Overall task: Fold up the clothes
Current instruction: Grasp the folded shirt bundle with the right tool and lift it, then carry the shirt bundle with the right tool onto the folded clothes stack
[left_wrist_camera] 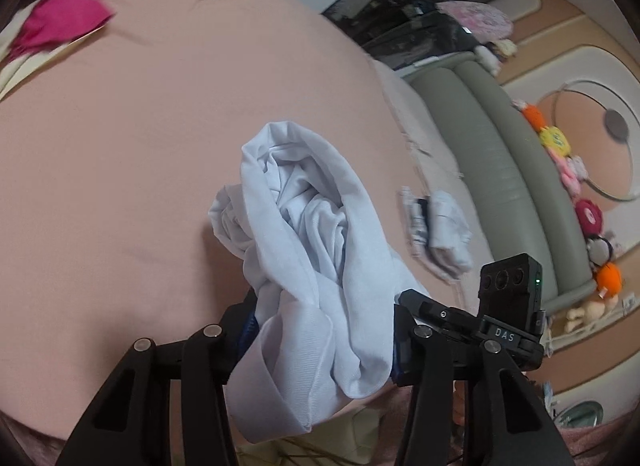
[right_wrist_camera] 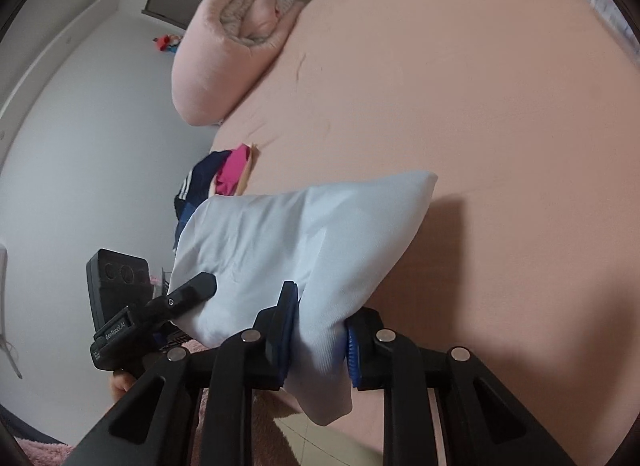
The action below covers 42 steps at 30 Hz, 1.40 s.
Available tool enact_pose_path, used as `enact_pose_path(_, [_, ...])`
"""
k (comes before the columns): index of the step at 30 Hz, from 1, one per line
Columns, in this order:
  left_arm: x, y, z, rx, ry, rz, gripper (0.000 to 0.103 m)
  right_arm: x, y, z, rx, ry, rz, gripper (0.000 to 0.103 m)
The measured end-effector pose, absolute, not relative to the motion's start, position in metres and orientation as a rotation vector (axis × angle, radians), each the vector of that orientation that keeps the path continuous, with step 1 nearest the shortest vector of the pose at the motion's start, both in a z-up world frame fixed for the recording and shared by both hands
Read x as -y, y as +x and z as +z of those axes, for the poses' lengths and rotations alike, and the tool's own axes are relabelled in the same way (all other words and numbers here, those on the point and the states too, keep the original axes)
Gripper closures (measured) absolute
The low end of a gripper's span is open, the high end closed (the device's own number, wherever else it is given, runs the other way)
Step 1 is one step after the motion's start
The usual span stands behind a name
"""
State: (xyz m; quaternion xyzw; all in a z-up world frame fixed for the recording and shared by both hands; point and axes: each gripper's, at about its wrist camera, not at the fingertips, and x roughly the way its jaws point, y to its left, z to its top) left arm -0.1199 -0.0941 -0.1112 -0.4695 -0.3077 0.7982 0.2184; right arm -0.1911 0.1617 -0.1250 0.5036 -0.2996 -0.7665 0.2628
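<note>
1. The left gripper (left_wrist_camera: 320, 330) has its two jaws squeezed on a bunch of the white garment (left_wrist_camera: 304, 225). The cloth fills the gap between the pads.
2. The right gripper (right_wrist_camera: 318, 340) has its jaws close together, pinching another part of the white garment (right_wrist_camera: 296, 234).
3. The garment hangs in the air between the two tools, just above the near edge of the pink bed (left_wrist_camera: 140, 137). It is not flat yet.
4. The cloth looks soft, thin and light. It flops and bunches up. It will not break, but it may slip out if held loosely.
5. I think the best places to hold are an edge or a corner, not the crumpled middle.
6. A pile of other clothes (right_wrist_camera: 224, 177) sits at the far left edge of the bed.
</note>
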Motion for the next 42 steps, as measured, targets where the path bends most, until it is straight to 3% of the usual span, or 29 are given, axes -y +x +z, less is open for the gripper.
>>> enact_pose_path(7, [0.002, -0.149, -0.089, 0.798, -1.262, 2.136, 0.057, -0.259, -0.175, -0.087, 0.848, 1.318, -2.145, 0.082])
enact_pose_path(15, [-0.150, -0.229, -0.065, 0.639, -1.198, 1.970, 0.057, -0.389, -0.196, -0.039, 0.710, 1.347, -2.353, 0.082])
enact_pose_path(23, [-0.242, -0.295, -0.059, 0.661, -1.085, 1.943, 0.057, -0.507, -0.234, 0.001, 0.649, 1.259, -2.532, 0.082])
enact_pose_path(27, [-0.263, -0.315, -0.100, 0.737, -1.138, 1.900, 0.055, -0.541, -0.250, -0.015, 0.578, 1.220, -2.571, 0.082])
enact_pose_path(29, [-0.271, -0.324, -0.134, 0.758, -1.244, 1.852, 0.052, -0.556, -0.259, -0.046, 0.514, 1.286, -2.599, 0.081])
enact_pose_path(31, [-0.269, -0.324, -0.148, 0.793, -1.275, 1.777, 0.049, -0.572, -0.266, -0.088, 0.581, 1.415, -2.536, 0.078])
enact_pose_path(34, [-0.254, -0.316, -0.123, 0.685, -1.265, 1.832, 0.048, -0.595, -0.254, -0.100, 0.807, 1.344, -2.436, 0.076])
enact_pose_path(39, [-0.236, -0.294, -0.040, 0.431, -0.958, 2.129, 0.048, -0.600, -0.225, -0.039, 0.723, 1.096, -2.596, 0.074])
enact_pose_path(42, [-0.272, -0.286, -0.024, 0.165, -0.857, 2.104, 0.048, -0.581, -0.231, -0.020, 0.628, 0.997, -2.666, 0.074])
